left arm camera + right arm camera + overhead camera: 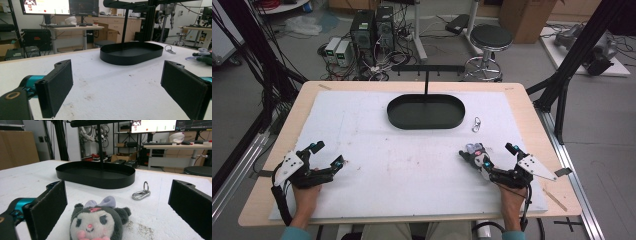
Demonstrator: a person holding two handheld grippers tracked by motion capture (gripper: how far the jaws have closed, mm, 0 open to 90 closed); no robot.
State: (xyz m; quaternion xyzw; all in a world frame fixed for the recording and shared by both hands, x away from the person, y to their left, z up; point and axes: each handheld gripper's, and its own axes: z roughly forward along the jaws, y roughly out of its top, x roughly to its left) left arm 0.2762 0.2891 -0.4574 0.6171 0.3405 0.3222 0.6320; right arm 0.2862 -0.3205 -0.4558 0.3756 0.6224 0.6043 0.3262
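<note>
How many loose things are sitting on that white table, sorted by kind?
Plush toy: 1, between the jaws of the open right claw
Metal clip with ring: 1
Black oval tray: 1
Total: 3

I'm seeing a grey-and-cream plush toy (97,225) wearing a lilac bow and pink cheeks, a silver carabiner (141,193) at its one o'clock, a black oval tray (96,176) at twelve, and a white, brown-smudged worktop (412,165) with black, teal-accented right tongs (494,155).
</note>
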